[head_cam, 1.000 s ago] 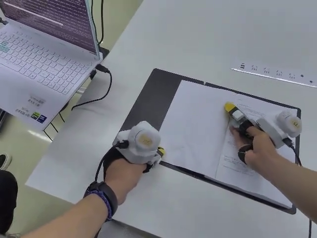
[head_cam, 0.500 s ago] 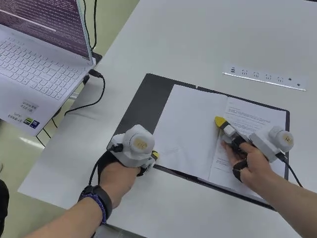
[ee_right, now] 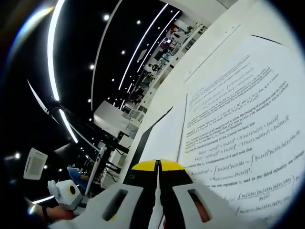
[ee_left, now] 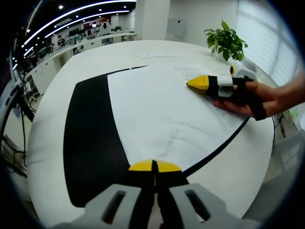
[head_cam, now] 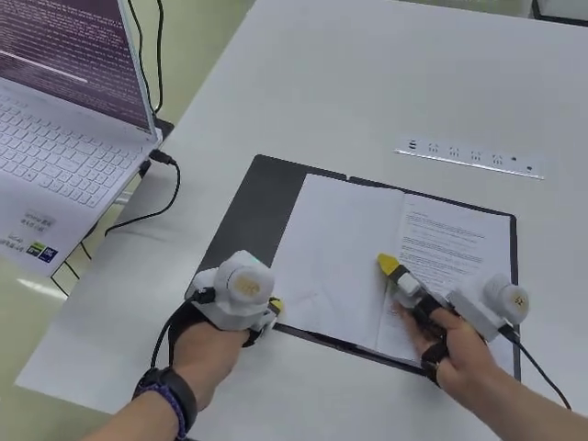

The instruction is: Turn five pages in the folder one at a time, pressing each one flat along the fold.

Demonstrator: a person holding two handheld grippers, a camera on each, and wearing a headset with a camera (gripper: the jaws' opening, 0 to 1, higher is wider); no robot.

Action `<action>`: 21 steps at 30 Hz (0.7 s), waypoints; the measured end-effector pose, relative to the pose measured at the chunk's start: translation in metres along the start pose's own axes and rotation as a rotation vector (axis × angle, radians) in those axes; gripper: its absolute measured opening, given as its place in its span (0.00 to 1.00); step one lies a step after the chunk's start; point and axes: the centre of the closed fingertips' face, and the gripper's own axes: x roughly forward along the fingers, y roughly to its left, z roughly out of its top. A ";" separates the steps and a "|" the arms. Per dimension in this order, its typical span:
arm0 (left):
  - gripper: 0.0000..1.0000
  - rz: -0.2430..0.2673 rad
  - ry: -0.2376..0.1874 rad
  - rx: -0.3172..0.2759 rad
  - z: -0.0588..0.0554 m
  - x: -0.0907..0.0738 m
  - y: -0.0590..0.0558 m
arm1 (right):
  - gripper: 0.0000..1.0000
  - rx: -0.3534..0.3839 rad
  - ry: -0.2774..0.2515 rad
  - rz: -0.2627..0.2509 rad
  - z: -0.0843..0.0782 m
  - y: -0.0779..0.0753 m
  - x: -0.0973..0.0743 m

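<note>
at the lower left of the head view, the left hand-held gripper [head_cam: 274, 304] is seen clenched at the near edge of the open folder [head_cam: 248, 211], which is laid mid-frame on the tabletop [head_cam: 367, 83]. the right hand-held gripper [head_cam: 388, 265], likewise clenched, is pressed to the fold between blank page [head_cam: 331, 239] and printed page [head_cam: 455, 243]. a laptop [head_cam: 55, 138] is seen upper left.

Open-plan office. Long ceiling strip lights [ee_left: 71, 24], rows of desks [ee_left: 90, 43] in bkgd. Big white table [head_cam: 367, 83] w/ laptop [head_cam: 64, 110], power strip [head_cam: 469, 158]. Potted plant [ee_left: 226, 43] by window blinds [ee_left: 281, 52].
</note>
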 end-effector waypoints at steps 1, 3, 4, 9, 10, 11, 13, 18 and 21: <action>0.00 -0.001 0.000 0.001 0.000 0.000 0.000 | 0.00 0.000 0.000 0.000 -0.001 0.000 -0.002; 0.00 -0.002 0.000 0.000 0.000 0.000 0.000 | 0.00 -0.001 0.004 0.001 -0.005 0.001 -0.005; 0.00 -0.003 0.000 -0.001 0.000 0.000 -0.001 | 0.00 -0.002 0.010 0.003 -0.007 -0.001 -0.006; 0.00 -0.002 0.001 0.006 -0.001 -0.001 -0.001 | 0.00 -0.018 0.036 0.009 -0.017 -0.005 -0.012; 0.00 -0.002 0.001 0.006 -0.001 -0.001 -0.001 | 0.00 -0.020 0.045 0.011 -0.019 -0.004 -0.013; 0.00 -0.002 0.001 0.007 -0.001 -0.001 -0.002 | 0.00 -0.029 0.055 0.013 -0.022 -0.004 -0.015; 0.00 -0.003 0.001 0.010 -0.001 -0.001 -0.002 | 0.00 -0.039 0.072 0.018 -0.028 -0.004 -0.017; 0.00 -0.007 0.002 0.017 -0.001 -0.002 -0.003 | 0.00 -0.042 0.083 0.015 -0.034 -0.005 -0.021; 0.00 -0.008 0.001 0.019 -0.001 -0.002 -0.003 | 0.00 -0.042 0.089 0.012 -0.037 -0.005 -0.022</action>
